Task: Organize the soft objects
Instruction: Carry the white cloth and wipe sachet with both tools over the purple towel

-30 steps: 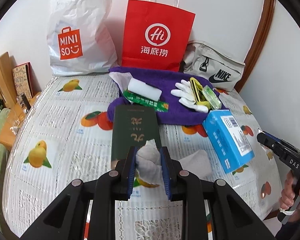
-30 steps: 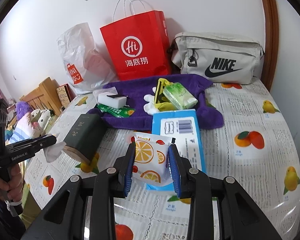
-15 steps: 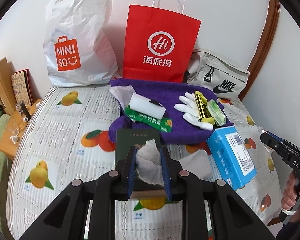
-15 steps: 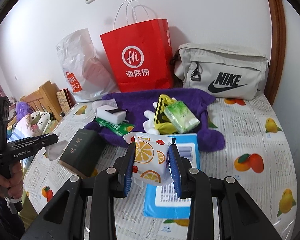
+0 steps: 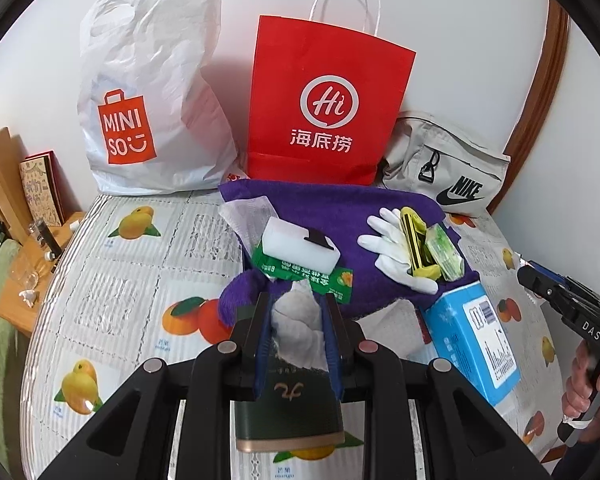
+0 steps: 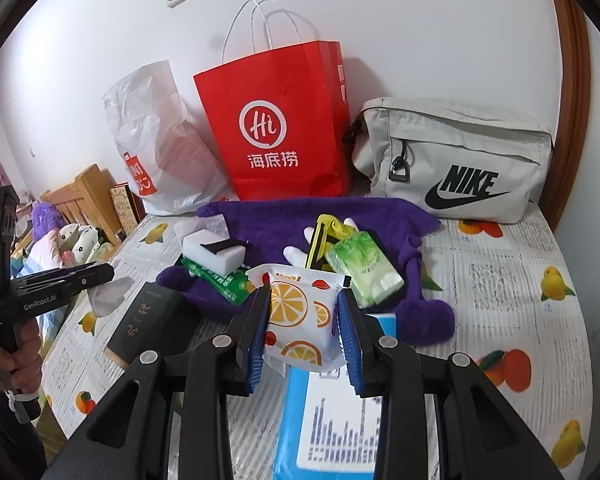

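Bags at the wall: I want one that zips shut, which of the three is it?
The grey Nike pouch, rightmost. A zipper pull hangs on its front; the red paper bag and white Miniso bag show none.

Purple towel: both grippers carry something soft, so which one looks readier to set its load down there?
Probably the left gripper. Its crumpled tissue hangs right at the purple towel's near edge, while the right gripper with its orange-print pack sits further back, over the blue box.
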Tool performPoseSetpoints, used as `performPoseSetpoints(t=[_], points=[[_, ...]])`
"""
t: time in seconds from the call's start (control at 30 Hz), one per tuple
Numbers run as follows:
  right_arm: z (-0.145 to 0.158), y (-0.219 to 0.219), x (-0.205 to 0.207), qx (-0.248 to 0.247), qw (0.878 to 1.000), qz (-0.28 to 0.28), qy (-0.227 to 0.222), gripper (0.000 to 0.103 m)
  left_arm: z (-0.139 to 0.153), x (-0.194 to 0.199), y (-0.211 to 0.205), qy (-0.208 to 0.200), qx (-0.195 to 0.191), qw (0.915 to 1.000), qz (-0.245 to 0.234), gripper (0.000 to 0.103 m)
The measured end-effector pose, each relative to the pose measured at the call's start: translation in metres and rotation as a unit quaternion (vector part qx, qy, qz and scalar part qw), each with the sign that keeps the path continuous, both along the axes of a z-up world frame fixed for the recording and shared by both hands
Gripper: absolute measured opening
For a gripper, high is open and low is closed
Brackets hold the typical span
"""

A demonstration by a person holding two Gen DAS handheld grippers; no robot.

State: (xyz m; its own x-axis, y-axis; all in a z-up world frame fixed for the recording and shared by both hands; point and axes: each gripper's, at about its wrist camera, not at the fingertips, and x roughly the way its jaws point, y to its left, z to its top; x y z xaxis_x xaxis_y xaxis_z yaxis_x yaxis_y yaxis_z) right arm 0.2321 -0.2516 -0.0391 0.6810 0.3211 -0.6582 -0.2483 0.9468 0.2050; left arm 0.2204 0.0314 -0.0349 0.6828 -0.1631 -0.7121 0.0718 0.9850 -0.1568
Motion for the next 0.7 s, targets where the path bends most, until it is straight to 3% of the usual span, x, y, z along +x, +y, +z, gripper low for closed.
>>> performPoseSetpoints(t=[0.7], points=[[-0.017, -0.004, 0.06, -0.019, 1.0, -0.005, 0.006, 0.033, -0.016, 0.058, 0.0, 0.023, 0.007, 0.9997, 0.004, 0.023]])
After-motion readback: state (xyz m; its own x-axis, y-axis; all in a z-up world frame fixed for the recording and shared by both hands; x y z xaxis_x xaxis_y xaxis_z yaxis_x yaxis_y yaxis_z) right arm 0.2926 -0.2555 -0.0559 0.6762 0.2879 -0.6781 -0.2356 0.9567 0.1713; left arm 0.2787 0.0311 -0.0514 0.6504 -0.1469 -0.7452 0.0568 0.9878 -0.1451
